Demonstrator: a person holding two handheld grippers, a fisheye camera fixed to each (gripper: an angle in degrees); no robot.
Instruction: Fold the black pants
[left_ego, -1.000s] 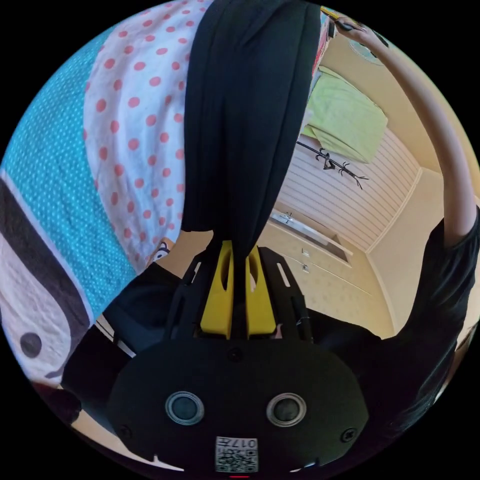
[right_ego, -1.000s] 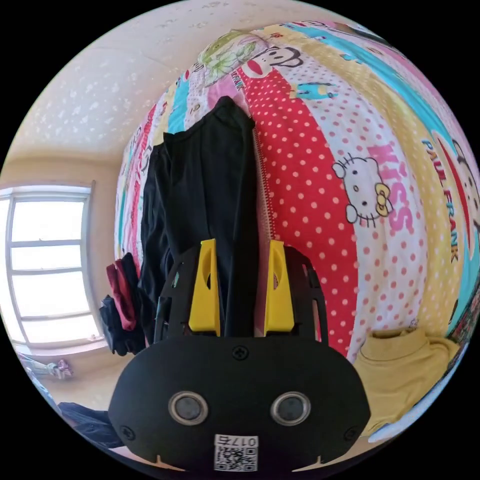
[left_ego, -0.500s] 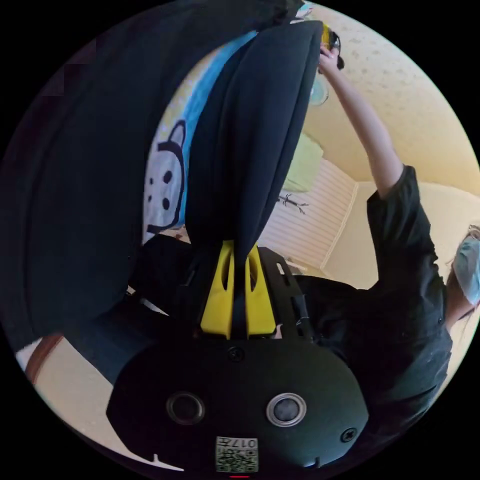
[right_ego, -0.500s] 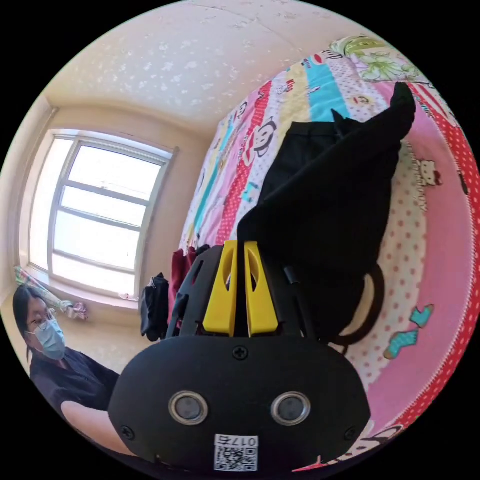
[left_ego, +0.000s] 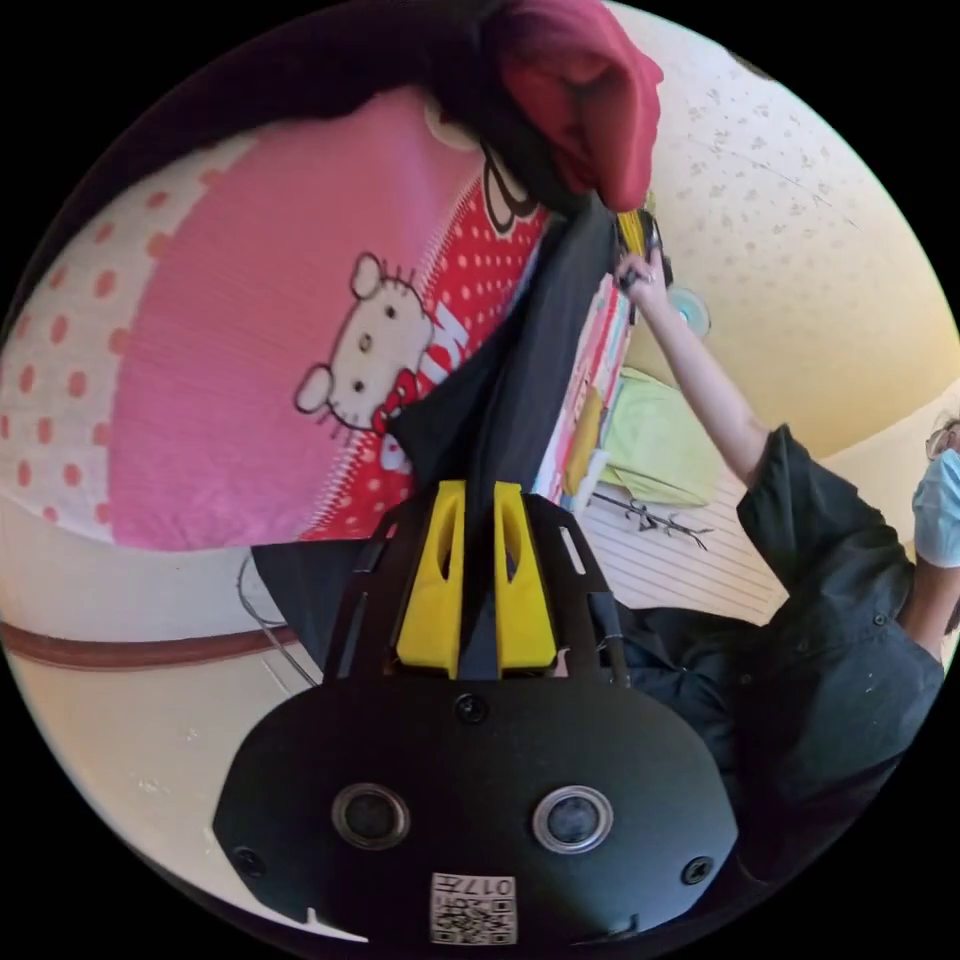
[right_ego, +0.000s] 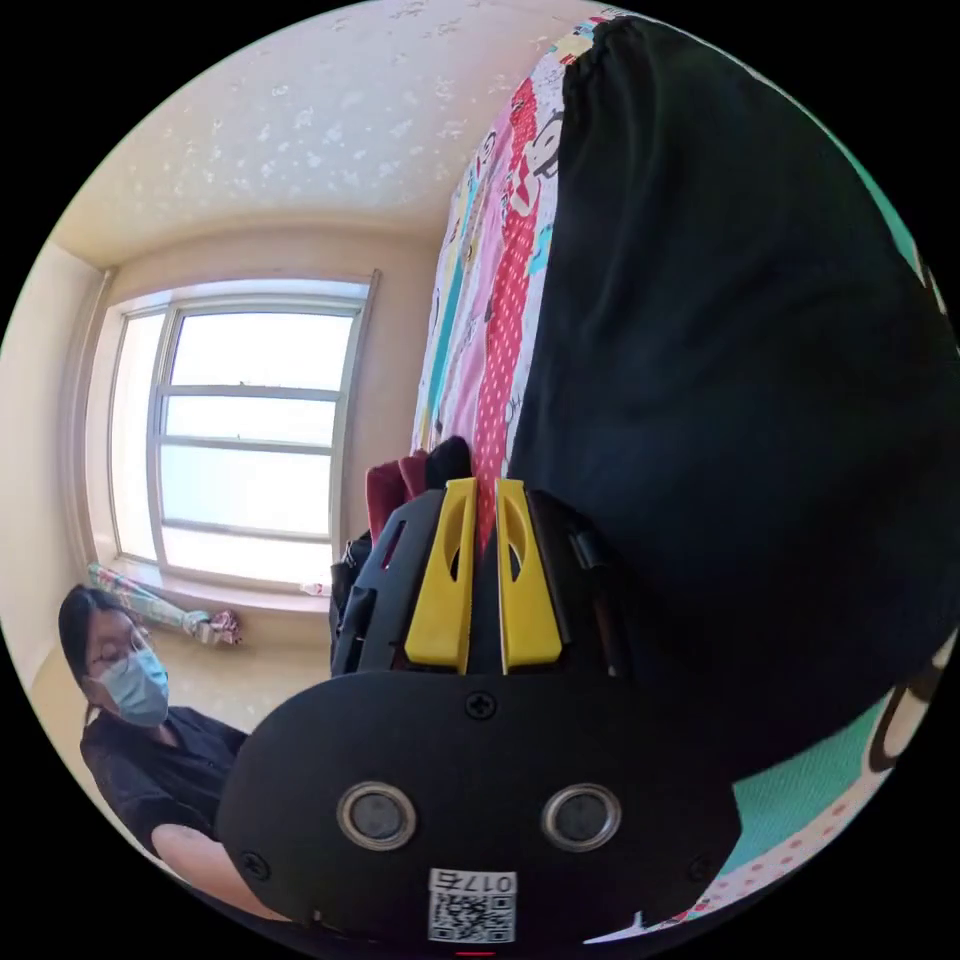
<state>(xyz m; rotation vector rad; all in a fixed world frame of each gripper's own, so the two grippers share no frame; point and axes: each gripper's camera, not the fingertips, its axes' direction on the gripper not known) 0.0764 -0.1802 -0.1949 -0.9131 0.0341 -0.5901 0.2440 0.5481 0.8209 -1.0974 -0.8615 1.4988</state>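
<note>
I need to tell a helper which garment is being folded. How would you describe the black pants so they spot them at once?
Start from the bright cartoon-print bedspread with pink and red dotted panels. Stretched above it runs a plain dark cloth, the black pants, shut in the left gripper at one end. Unlike the dark red garment beside it, it is black.

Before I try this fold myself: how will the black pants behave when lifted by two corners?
Probably floppy: the black pants sag in soft folds between the left claw and the right claw. Likely light, since thin pinches carry them. In the right gripper view the cloth billows, so expect swinging.
</note>
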